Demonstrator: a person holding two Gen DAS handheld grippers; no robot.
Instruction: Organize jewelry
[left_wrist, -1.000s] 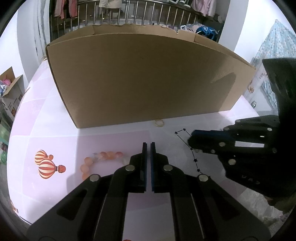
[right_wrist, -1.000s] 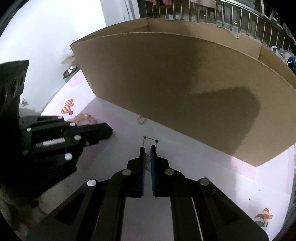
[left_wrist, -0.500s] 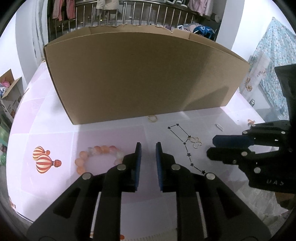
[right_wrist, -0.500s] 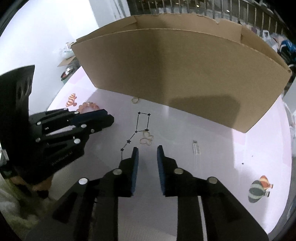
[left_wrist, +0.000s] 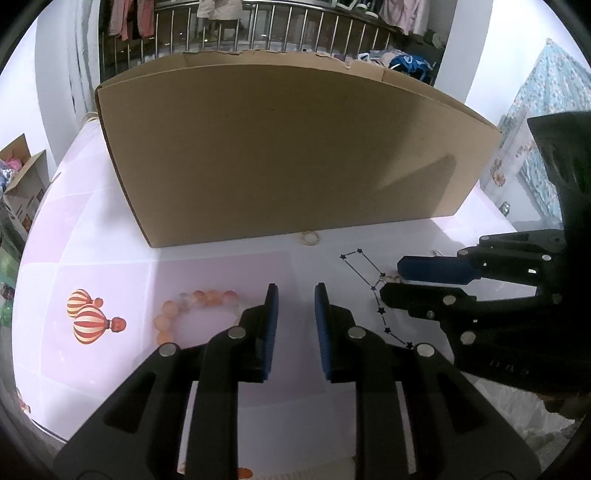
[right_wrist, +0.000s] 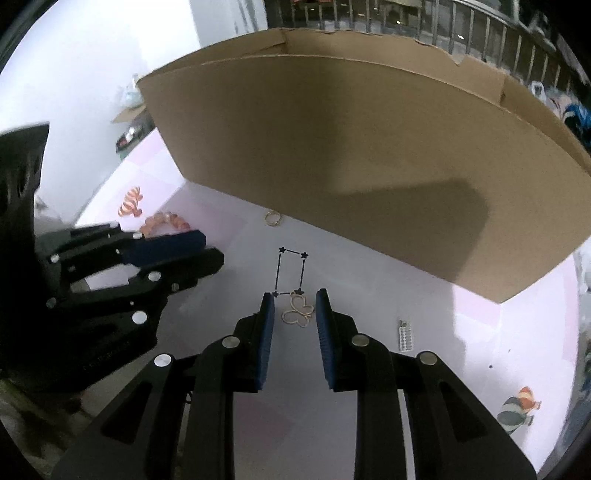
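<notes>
A gold butterfly pendant (right_wrist: 297, 314) lies on the table between the tips of my open right gripper (right_wrist: 294, 301). A small gold ring (right_wrist: 272, 218) lies by the cardboard box (right_wrist: 369, 166); it also shows in the left wrist view (left_wrist: 309, 238). An orange bead bracelet (left_wrist: 192, 306) lies just left of my open, empty left gripper (left_wrist: 294, 291); it also shows in the right wrist view (right_wrist: 162, 221). A small silver clasp piece (right_wrist: 405, 335) lies to the right of my right gripper. The right gripper shows in the left wrist view (left_wrist: 406, 280), over the pendant.
A large cardboard box (left_wrist: 288, 155) stands across the back of the pink table (left_wrist: 92, 243). Balloon prints (left_wrist: 88, 317) and a printed star constellation (right_wrist: 290, 273) mark the tablecloth. A railing with hung clothes (left_wrist: 258, 22) is behind.
Both grippers have opened from shut. My right gripper pulled back, then moved forward so the butterfly pendant now sits between its tips. The left gripper drew back a little.
</notes>
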